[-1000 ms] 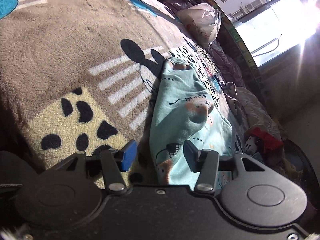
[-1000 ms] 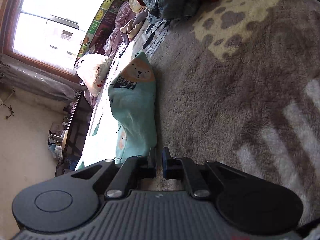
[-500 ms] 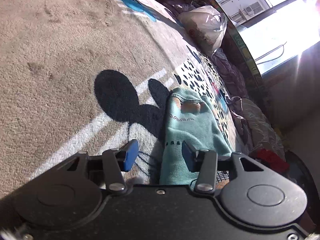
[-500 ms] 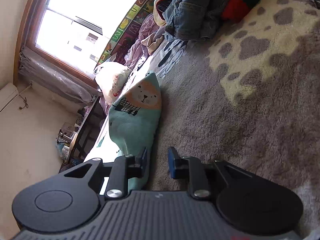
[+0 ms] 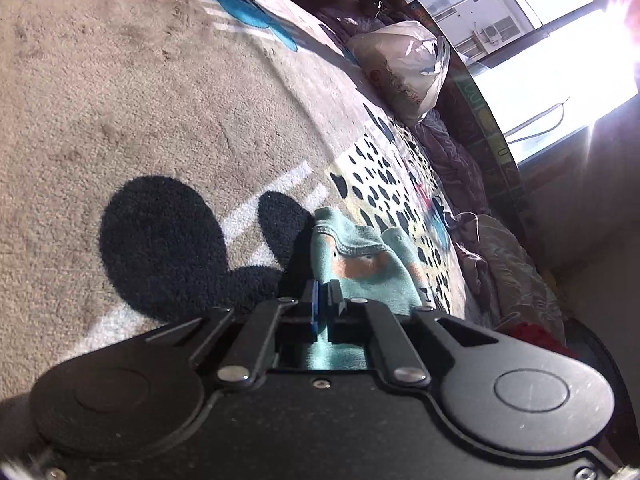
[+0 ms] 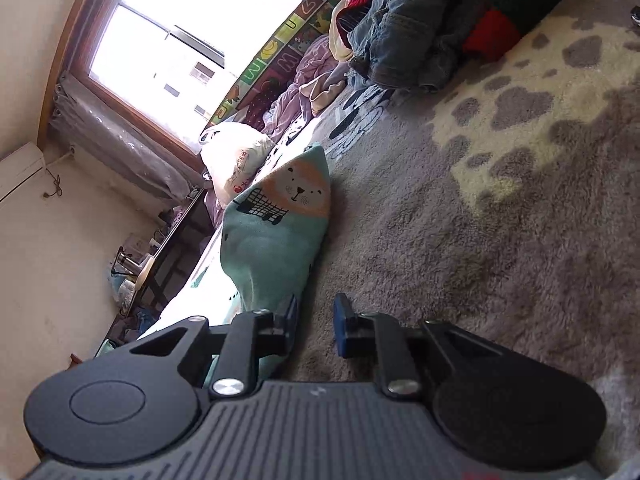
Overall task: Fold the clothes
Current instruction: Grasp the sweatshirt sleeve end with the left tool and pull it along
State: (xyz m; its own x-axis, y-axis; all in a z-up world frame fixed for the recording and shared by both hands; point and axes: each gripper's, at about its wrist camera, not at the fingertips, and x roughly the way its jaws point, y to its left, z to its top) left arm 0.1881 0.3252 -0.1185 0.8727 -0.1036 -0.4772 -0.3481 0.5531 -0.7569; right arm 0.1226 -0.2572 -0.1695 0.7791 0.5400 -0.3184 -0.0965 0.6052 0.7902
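Plush patterned blanket [image 5: 120,120] beneath a sunlit window [image 6: 180,40]. Left gripper [image 5: 322,300], jaws just closed, pinches the near edge of the teal garment [image 5: 360,256]. Right gripper [image 6: 316,320]: jaws slightly parted, empty, the garment just left of them.

A lived-in bedroom at home. Plush cartoon-print blanket [image 5: 120,120] spread over a bed, heaped clothes [image 6: 404,28] and a stuffed plastic bag [image 5: 404,68] along its far edge. Sunlit window [image 6: 192,36] behind, alphabet play mat [image 6: 276,60] propped under it, wall air conditioner [image 6: 20,168] beside.
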